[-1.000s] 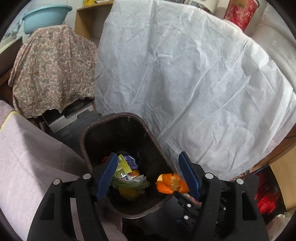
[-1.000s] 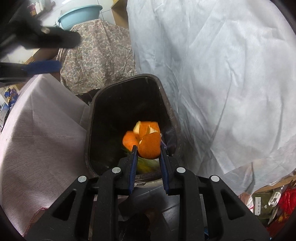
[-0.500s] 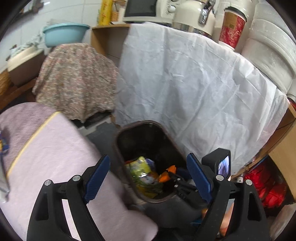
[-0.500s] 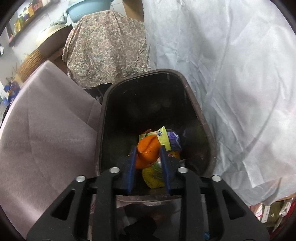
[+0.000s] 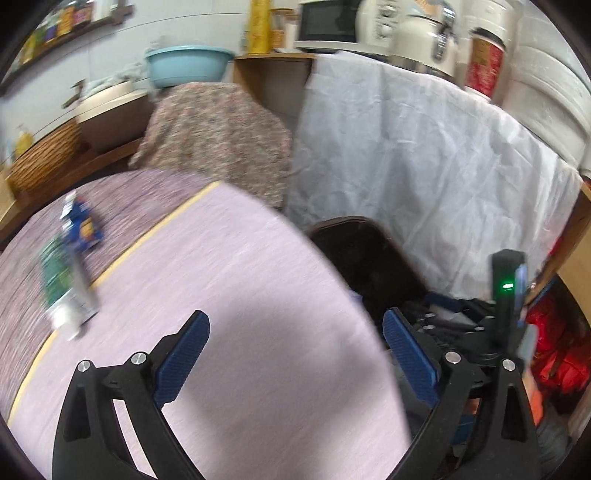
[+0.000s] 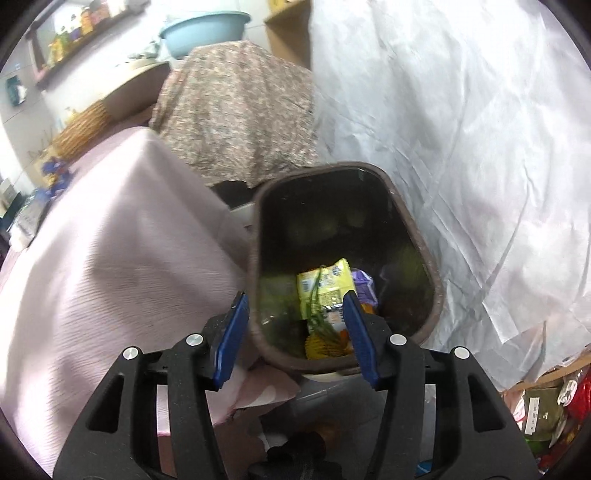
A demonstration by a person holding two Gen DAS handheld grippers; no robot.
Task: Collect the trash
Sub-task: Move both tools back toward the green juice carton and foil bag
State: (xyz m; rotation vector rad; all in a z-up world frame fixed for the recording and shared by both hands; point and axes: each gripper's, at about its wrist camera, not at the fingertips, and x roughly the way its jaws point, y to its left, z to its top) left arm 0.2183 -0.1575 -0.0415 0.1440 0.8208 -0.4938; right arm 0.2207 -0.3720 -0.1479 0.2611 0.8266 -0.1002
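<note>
Left gripper (image 5: 295, 354) is hanging over the pink cloth (image 5: 258, 295), jaws just opened wide, nothing between them. Remaining wrappers (image 5: 70, 273) are lying far left on the cloth, long axes pointing away; the left hand is judged nearer. Right gripper (image 6: 295, 332), jaws parting and empty, is poised over the bin (image 6: 436, 295).

A home kitchen: microwave (image 5: 325, 24), kettle (image 5: 424, 44), washbasin (image 5: 188, 66) on counters.

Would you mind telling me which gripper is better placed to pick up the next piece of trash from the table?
Left. The left gripper is open and empty over the pink tablecloth, facing the wrappers on it. The right gripper, also empty, its fingers just opening, hangs over the bin.
</note>
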